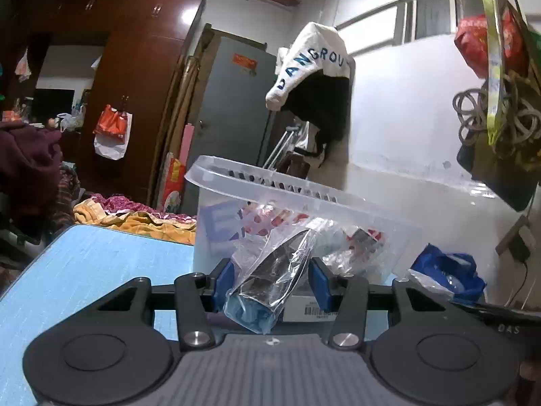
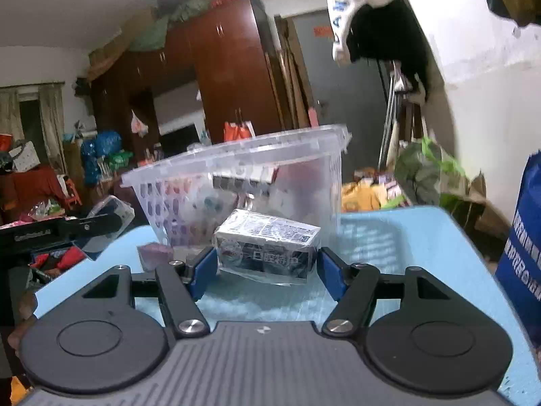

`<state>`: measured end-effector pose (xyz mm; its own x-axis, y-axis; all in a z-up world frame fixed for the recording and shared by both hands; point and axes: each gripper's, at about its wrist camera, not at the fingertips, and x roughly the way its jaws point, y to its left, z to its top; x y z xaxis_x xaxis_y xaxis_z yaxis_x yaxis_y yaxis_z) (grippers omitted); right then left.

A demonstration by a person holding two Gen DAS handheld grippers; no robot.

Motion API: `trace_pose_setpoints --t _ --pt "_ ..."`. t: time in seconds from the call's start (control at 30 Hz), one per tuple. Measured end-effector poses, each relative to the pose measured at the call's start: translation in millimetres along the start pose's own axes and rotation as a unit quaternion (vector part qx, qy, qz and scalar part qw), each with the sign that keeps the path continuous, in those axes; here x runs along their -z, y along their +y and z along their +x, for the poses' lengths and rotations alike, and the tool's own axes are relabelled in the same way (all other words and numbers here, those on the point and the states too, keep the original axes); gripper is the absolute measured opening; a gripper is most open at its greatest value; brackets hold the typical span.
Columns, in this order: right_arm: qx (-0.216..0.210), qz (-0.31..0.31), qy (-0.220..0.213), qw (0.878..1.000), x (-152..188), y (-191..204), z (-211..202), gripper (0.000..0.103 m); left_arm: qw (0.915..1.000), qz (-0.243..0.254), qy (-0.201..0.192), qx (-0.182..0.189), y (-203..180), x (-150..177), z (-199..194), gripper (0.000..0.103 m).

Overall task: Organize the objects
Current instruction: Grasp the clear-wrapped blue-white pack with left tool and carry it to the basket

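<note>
My left gripper [image 1: 274,280] is shut on a clear plastic bag [image 1: 270,284] with a dark item and something blue inside. The bag hangs just in front of a clear perforated basket [image 1: 270,182] that holds several packets. My right gripper [image 2: 267,264] is shut on a plastic-wrapped box [image 2: 267,247] with black and white print, its blue pads pressing both ends. That box sits low over the blue table [image 2: 405,243], right before the same basket [image 2: 236,152]. The left gripper's black body [image 2: 67,226] shows at the left of the right wrist view.
A box with a barcode label [image 1: 311,311] lies behind the held bag. A blue plastic bag [image 1: 449,267] rests beside the basket, and a tall blue sack [image 2: 524,237] stands at the table's right edge. Bedding [image 1: 135,216] lies beyond the table [image 1: 101,264].
</note>
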<state>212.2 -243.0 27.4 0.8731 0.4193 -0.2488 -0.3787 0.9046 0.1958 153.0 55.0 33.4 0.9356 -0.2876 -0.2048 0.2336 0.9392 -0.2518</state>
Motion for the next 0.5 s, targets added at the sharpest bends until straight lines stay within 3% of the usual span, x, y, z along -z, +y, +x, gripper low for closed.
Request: trace_pose_setpoints --t 0.37,0.5 --pt "-0.024 -0.007 -0.036 0.999 1.2 0.7 -8.0 0.068 0.9998 0.018 -0.009 0.002 -6.0 0.3 -1.3 0.053" --pt "-0.022 -0.009 -0.047 0.999 2.3 1.4 -10.6 0.068 0.9991 0.021 -0.037 -0.006 -7.7 1.5 -9.8 0.052"
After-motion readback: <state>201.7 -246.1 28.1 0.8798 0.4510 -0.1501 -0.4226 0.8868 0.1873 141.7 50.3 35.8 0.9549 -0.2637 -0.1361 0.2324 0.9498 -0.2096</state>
